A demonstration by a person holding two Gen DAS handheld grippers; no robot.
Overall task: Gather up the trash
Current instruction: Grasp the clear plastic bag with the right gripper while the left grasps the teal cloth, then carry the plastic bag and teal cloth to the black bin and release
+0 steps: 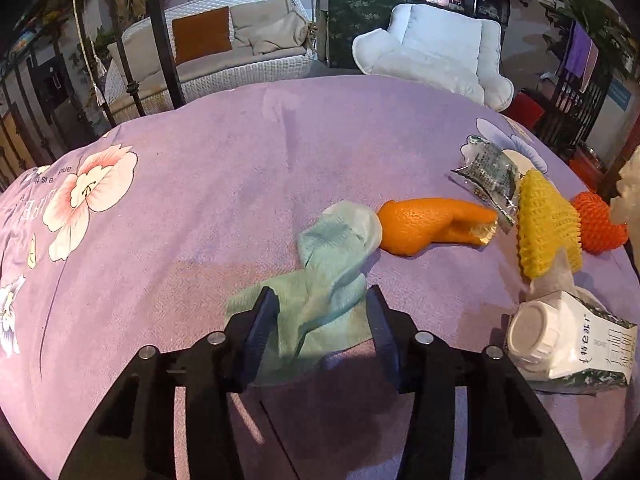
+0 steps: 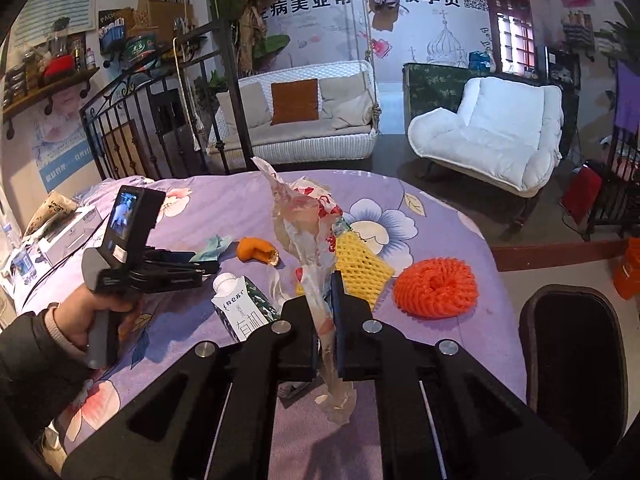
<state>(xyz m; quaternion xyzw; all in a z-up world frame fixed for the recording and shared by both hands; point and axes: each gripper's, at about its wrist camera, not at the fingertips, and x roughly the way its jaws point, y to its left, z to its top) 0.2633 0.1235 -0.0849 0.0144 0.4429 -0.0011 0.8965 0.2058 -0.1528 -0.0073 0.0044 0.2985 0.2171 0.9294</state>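
Purple flowered cloth covers the bed that carries the trash, with a swing sofa and a white chair beyond its far edge. Scattered toward the bed's right edge are a green tissue, an orange peel, a foil wrapper, a yellow net, an orange net and a milk carton lying on its side.

In the left wrist view, the left gripper straddles the near end of the tissue, jaws part-way apart; whether the pads already press on it I cannot tell. The right gripper is clamped on a clear plastic bag, which stands up above the jaws and hangs crumpled below them. A dark bin sits just off the bed's right edge.

To do this step well, the left jaws should finish closing low, pinching the bunched folds rather than a single loose corner, without catching the cloth underneath. Lift straight up so the tissue does not drag the peel touching its far end. The bag is flimsy; it should be carried over the bin before release, clear of the nets.
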